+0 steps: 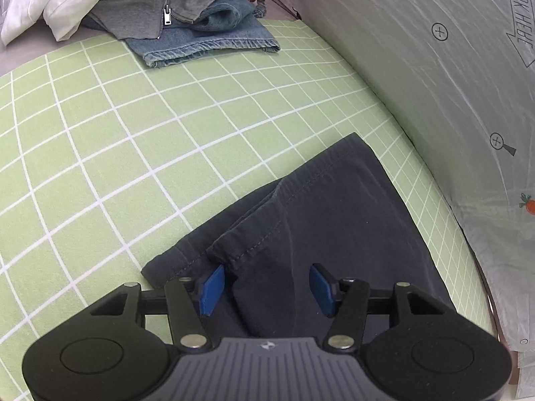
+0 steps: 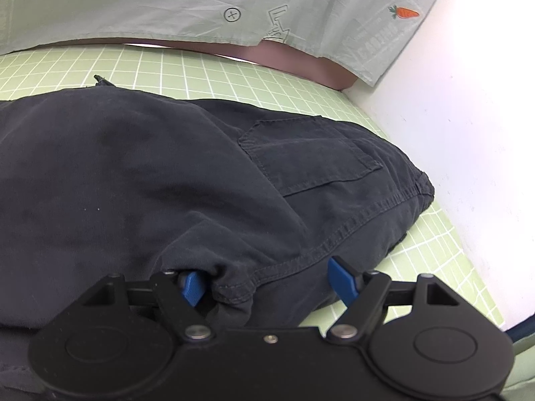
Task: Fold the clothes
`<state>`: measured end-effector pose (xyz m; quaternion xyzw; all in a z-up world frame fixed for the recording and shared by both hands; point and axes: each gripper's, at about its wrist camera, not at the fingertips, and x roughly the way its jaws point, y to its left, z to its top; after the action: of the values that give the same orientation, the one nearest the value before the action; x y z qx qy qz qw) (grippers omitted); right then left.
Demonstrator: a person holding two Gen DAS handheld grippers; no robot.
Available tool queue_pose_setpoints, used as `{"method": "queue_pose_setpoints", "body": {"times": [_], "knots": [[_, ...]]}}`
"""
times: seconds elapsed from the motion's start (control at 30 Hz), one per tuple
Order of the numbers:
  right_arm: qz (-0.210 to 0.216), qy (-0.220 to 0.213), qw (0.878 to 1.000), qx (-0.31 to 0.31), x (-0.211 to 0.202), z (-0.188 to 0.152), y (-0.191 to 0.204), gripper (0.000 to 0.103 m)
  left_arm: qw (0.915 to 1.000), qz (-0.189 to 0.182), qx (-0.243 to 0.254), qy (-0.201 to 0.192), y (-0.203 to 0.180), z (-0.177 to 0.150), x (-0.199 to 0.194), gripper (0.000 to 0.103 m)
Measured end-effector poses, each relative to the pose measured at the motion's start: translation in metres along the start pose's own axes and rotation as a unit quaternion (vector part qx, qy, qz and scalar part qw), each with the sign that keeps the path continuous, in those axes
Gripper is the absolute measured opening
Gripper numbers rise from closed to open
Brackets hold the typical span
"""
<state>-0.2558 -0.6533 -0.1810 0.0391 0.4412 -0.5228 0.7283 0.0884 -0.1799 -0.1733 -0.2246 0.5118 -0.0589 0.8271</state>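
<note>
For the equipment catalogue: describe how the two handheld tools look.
Both match: the left tool and right tool have matte black bodies with round side discs, silver pivot bolts and blue plastic pads. The left shows a grey ribbed centre plate with a small star emblem. No cables or sleeves visible.

Open sheet ahead and to your left; clutter at the far edge and along the right.

From your left gripper (image 1: 264,287), the green checked sheet (image 1: 117,153) lies bare up to the heap of clothes (image 1: 174,13) at its far edge. The pale printed cloth (image 1: 434,67) closes off the right side. The dark trousers (image 2: 167,173) fill the near ground, and a white wall (image 2: 468,133) stands just beside their waistband.
</note>
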Motion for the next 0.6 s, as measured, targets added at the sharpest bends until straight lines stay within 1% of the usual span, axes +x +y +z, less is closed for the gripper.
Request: {"method": "queue_pose_setpoints", "body": {"times": [0.03, 0.07, 0.1, 0.13, 0.17, 0.23, 0.3, 0.4, 0.47, 0.53, 0.6], "knots": [[-0.001, -0.001, 1.0, 0.002, 0.001, 0.001, -0.001, 0.076, 0.9999, 0.003, 0.011, -0.003, -0.003, 0.0, 0.0, 0.012], [-0.002, -0.002, 1.0, 0.007, 0.002, 0.002, -0.002, 0.076, 0.9998, 0.005, 0.018, -0.003, -0.005, 0.001, 0.0, 0.009], [-0.001, -0.003, 1.0, 0.017, 0.002, 0.004, -0.005, 0.076, 0.9996, 0.006, 0.026, -0.003, -0.007, 0.002, 0.0, 0.008], [0.002, -0.005, 0.999, 0.032, 0.002, 0.005, -0.009, 0.076, 0.9994, 0.008, 0.033, -0.003, -0.009, 0.003, -0.001, 0.004], [0.005, -0.008, 0.999, 0.044, 0.002, 0.007, -0.013, 0.076, 0.9994, 0.005, 0.034, -0.005, -0.011, 0.004, -0.004, 0.004], [0.009, -0.017, 0.998, 0.065, -0.001, 0.008, -0.02, 0.076, 0.9995, -0.007, 0.026, -0.016, -0.013, 0.007, -0.013, 0.004], [0.008, -0.038, 0.996, 0.082, -0.007, 0.009, -0.027, 0.076, 0.9993, -0.02, 0.017, -0.028, -0.015, 0.009, -0.024, 0.003], [0.0, -0.079, 0.99, 0.117, -0.024, 0.009, -0.04, 0.075, 0.9967, -0.063, 0.006, -0.052, -0.02, 0.017, -0.052, 0.003], [-0.006, -0.104, 0.986, 0.133, -0.04, 0.008, -0.05, 0.075, 0.9936, -0.086, 0.023, -0.069, -0.025, 0.022, -0.073, 0.004], [-0.012, -0.127, 0.982, 0.139, -0.056, 0.007, -0.056, 0.074, 0.9918, -0.089, 0.045, -0.08, -0.028, 0.021, -0.089, 0.004], [-0.022, -0.142, 0.982, 0.12, -0.068, 0.001, -0.057, 0.074, 0.9926, -0.077, 0.052, -0.078, -0.022, 0.012, -0.096, 0.004]]}}
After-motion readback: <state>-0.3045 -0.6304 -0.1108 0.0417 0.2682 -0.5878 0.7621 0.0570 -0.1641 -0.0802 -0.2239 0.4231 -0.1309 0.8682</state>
